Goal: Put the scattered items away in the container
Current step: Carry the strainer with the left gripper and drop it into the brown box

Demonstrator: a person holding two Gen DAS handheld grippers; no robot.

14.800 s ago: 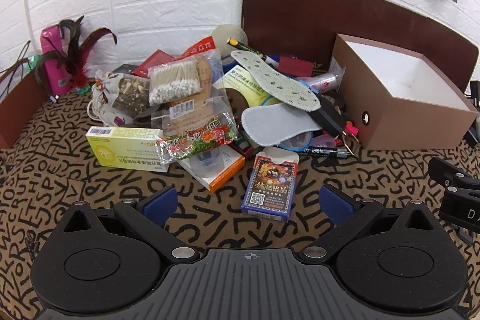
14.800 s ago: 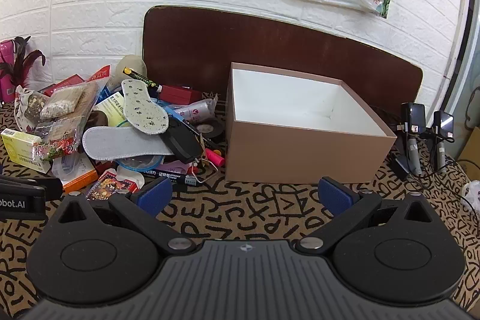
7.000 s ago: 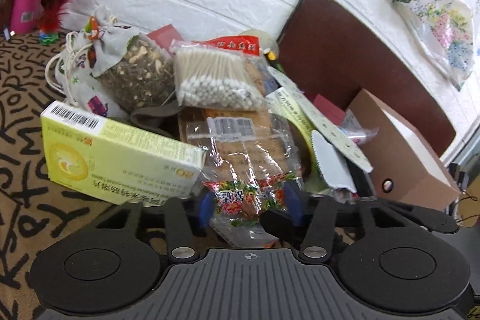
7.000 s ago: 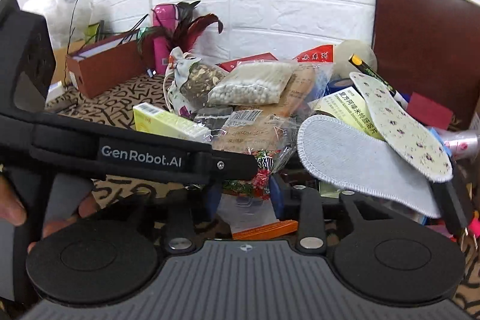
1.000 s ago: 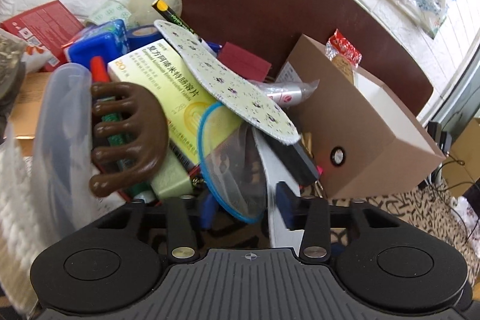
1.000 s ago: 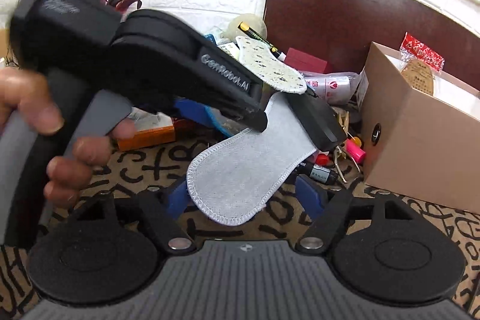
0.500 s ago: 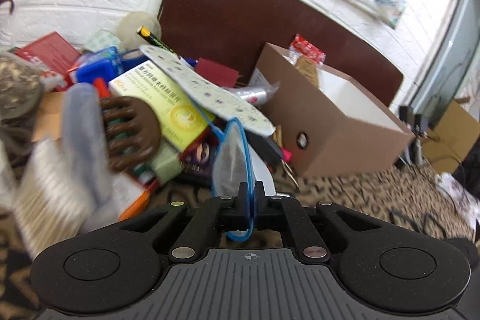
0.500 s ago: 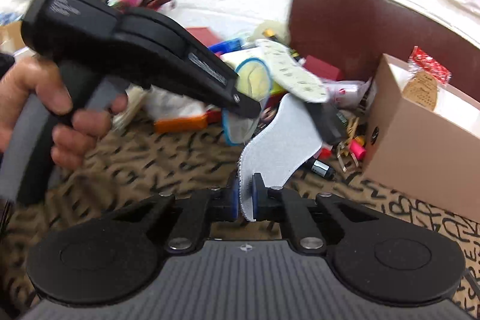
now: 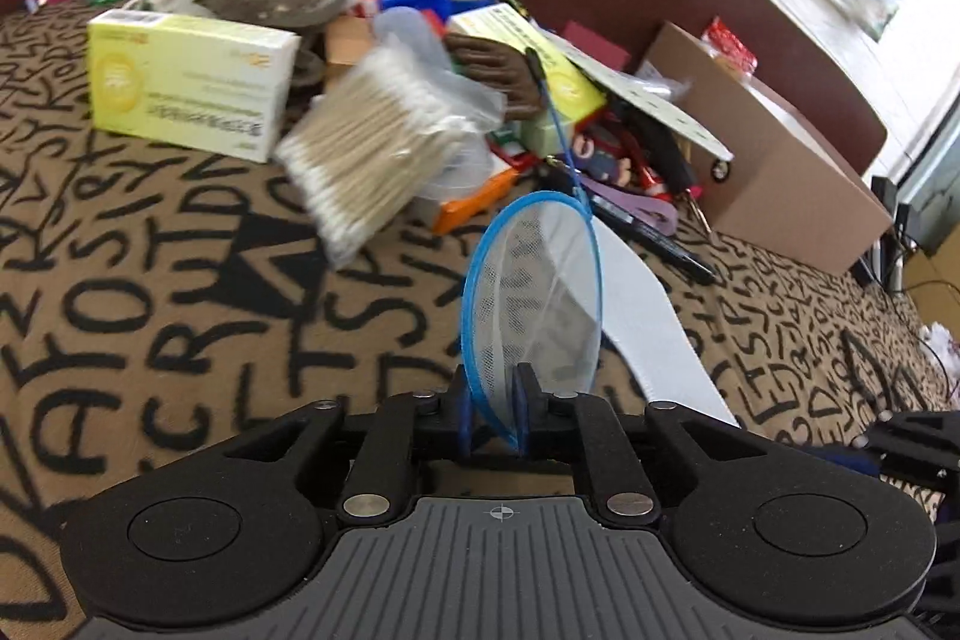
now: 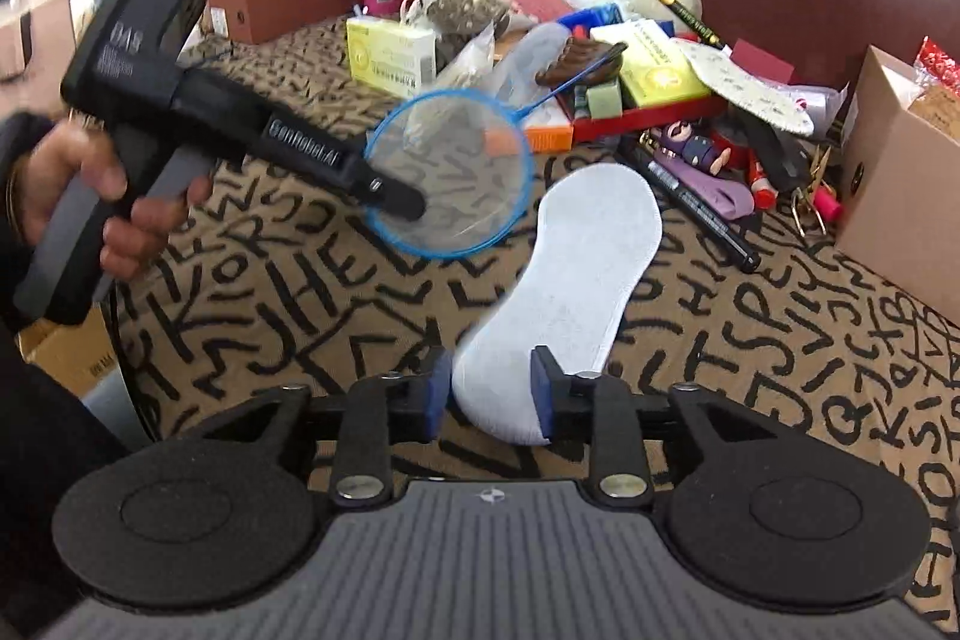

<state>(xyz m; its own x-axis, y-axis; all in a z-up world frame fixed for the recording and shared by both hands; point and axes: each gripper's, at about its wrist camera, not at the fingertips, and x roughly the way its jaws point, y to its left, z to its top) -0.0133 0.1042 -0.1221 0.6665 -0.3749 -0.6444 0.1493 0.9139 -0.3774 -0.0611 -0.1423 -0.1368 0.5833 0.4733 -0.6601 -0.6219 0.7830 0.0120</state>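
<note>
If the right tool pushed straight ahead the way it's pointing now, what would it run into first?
The white insole: its heel end already lies between the opening jaws of the right tool and it stretches forward along that line. Beyond it, probably the black marker, though depth is hard to judge.

Brown cloth (image 10: 780, 340) scrawled with black letters; a blue-rimmed net (image 10: 450, 178) with pale see-through mesh, a white insole (image 10: 576, 280), a yellow-green box (image 9: 186, 82) printed in dark text, and a plain tan cardboard container (image 9: 780, 172).

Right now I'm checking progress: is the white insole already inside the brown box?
No, the white insole lies on the patterned table between the opening right gripper jaws, clear of the brown box.
</note>
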